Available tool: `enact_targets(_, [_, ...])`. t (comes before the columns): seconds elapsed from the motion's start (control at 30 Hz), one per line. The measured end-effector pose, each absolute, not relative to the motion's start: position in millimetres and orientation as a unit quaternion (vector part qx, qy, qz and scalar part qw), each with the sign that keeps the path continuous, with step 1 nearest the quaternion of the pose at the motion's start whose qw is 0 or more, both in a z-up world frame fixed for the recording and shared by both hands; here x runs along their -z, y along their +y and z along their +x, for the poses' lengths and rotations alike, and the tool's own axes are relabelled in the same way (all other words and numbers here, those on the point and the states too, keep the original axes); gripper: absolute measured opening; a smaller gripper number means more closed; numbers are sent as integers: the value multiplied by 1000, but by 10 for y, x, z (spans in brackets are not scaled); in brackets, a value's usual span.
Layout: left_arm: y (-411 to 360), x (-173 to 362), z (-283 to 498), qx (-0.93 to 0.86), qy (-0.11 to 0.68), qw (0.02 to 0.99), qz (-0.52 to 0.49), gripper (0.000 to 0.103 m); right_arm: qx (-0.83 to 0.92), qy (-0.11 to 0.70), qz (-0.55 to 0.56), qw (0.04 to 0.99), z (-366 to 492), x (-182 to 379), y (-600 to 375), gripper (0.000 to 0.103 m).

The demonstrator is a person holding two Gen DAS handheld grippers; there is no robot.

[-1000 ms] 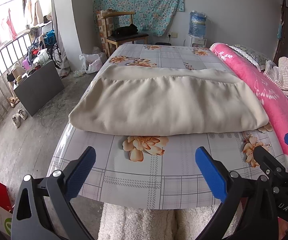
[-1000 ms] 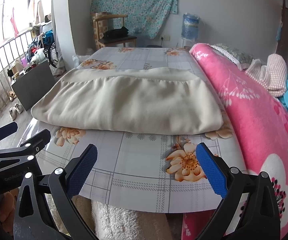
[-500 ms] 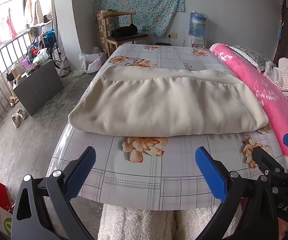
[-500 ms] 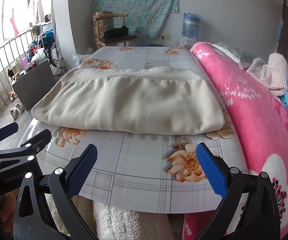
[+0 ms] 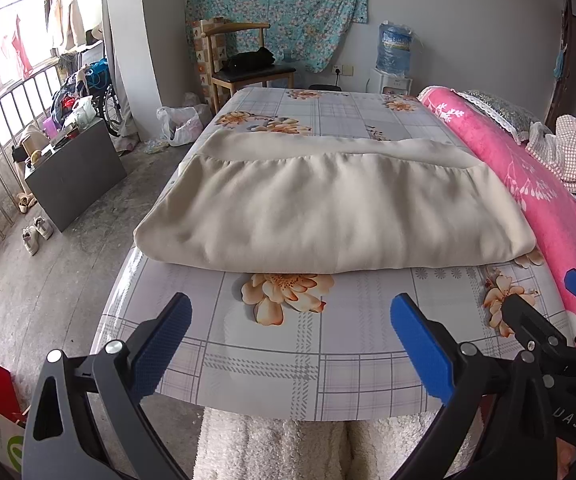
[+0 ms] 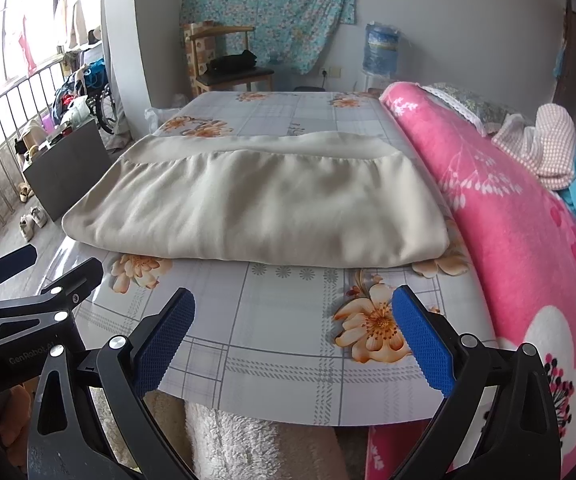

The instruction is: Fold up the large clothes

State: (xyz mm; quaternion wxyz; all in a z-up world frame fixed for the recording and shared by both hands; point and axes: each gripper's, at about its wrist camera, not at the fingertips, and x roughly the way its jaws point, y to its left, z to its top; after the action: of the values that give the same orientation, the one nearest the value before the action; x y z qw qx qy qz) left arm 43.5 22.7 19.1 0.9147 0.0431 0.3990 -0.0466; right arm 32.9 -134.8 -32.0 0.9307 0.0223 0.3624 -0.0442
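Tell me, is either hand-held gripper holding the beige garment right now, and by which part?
Nothing is held. The left hand-held gripper and right hand-held gripper are both open, short of the folded beige garment on the table.

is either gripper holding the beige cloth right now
No, the left gripper and right gripper both hang open over the bare floral tabletop, short of the folded beige cloth.

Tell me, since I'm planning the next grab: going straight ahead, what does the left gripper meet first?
Probably the near folded edge of the beige garment; the open left gripper hovers over bare flowered table cover before it.
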Motion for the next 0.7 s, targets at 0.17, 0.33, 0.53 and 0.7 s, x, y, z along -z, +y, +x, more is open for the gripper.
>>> enact_targets(0.17, [226,-189,436,46,399,915,44,98,44,364,22,930,324,322,-1350,95])
enact_targets(0.33, [229,-192,435,47,399,915,43,98,44,364,24,930,320,326,-1351,95])
enact_targets(0.53, [226,-194,434,47,399,915,43,98,44,365,25,930,315,327,-1357,95])
enact_targets(0.7, [222,-195,433,47,399,915,43,98,44,366,25,929,309,331,-1364,95])
